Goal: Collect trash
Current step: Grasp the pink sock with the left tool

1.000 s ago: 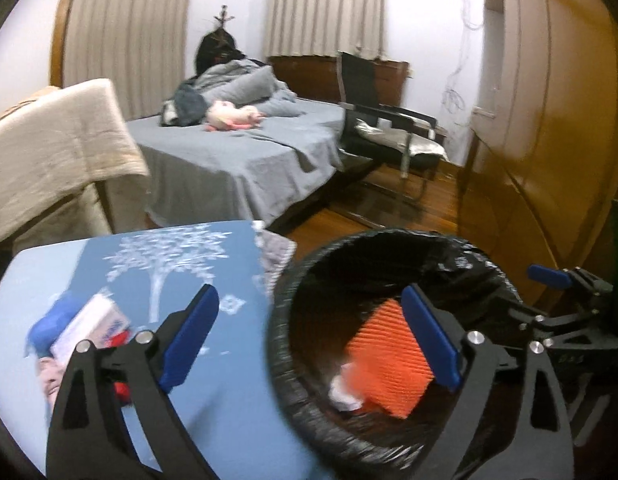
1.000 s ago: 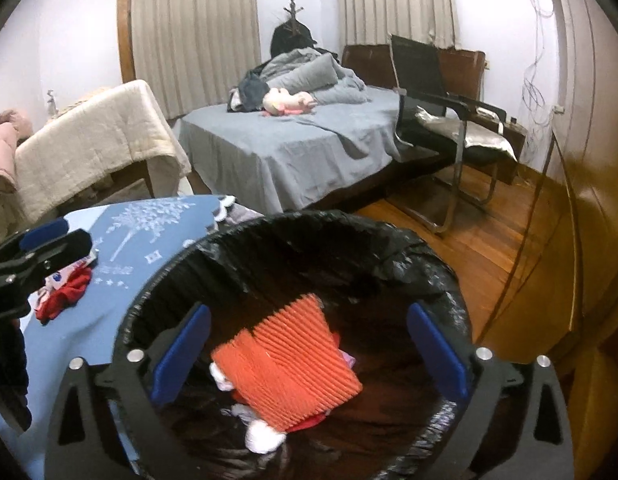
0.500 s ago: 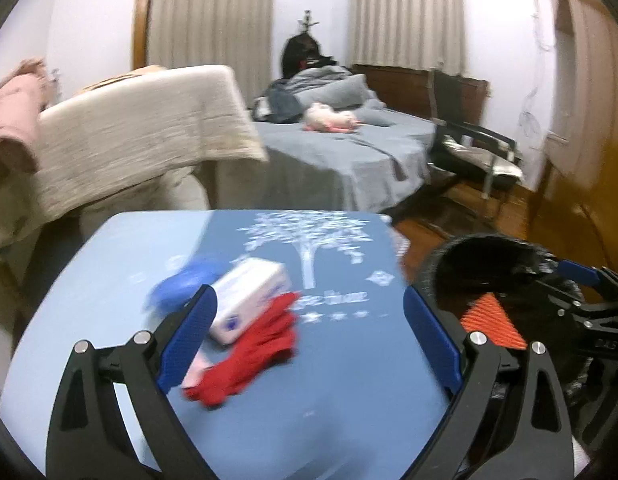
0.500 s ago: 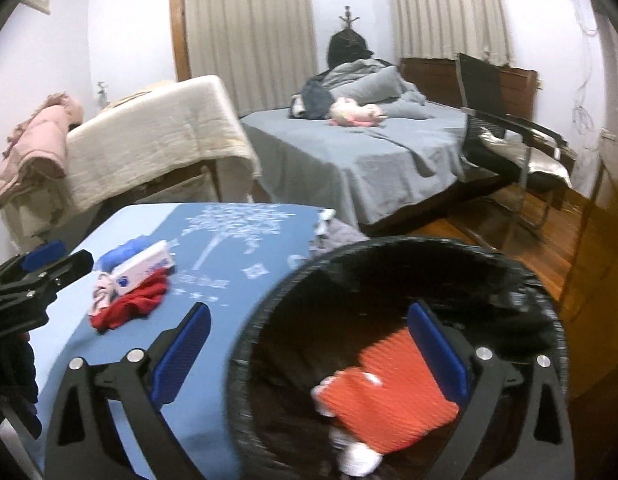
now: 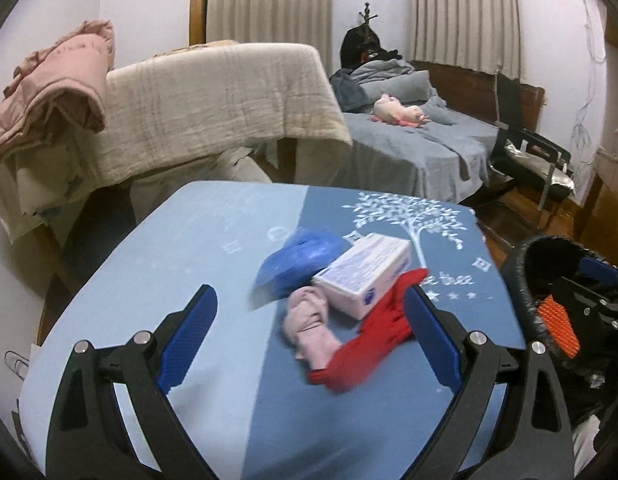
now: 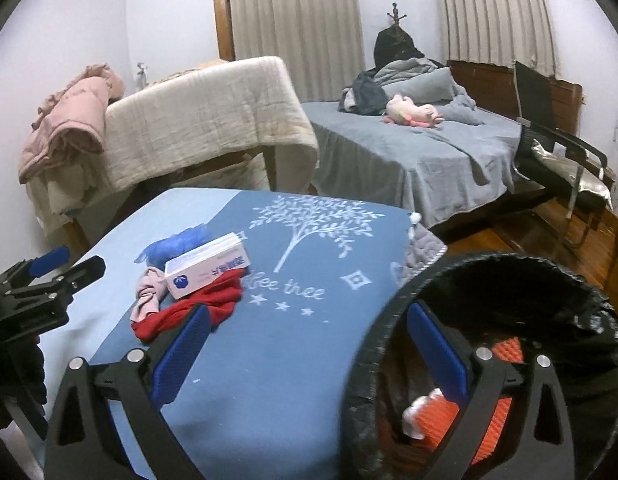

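Observation:
On the blue table cloth [image 5: 181, 248] [image 6: 309, 344] lies a small pile: a white and pink carton [image 5: 365, 274] [image 6: 207, 270], a crumpled blue bag [image 5: 301, 260] [image 6: 175, 246], a pink rag [image 5: 309, 328] [image 6: 149, 296] and a red cloth [image 5: 365, 344] [image 6: 189, 312]. My left gripper [image 5: 309, 342] is open just short of the pile, nothing between its pads. My right gripper [image 6: 309, 356] is open and empty, straddling the rim of the black-lined bin [image 6: 549, 288] [image 5: 537, 252]. An orange ridged piece [image 6: 489, 420] [image 5: 557, 324] lies inside the bin.
A bed [image 6: 429, 152] with grey covers and a pink plush toy [image 6: 413, 114] is behind the table. A cream blanket [image 6: 205, 128] drapes over furniture at the left. A black chair [image 6: 557, 148] stands on the wooden floor at the right.
Both grippers swung left, away from over the bin toward the table. The pile now sits right in front of the left gripper. Both stayed open.

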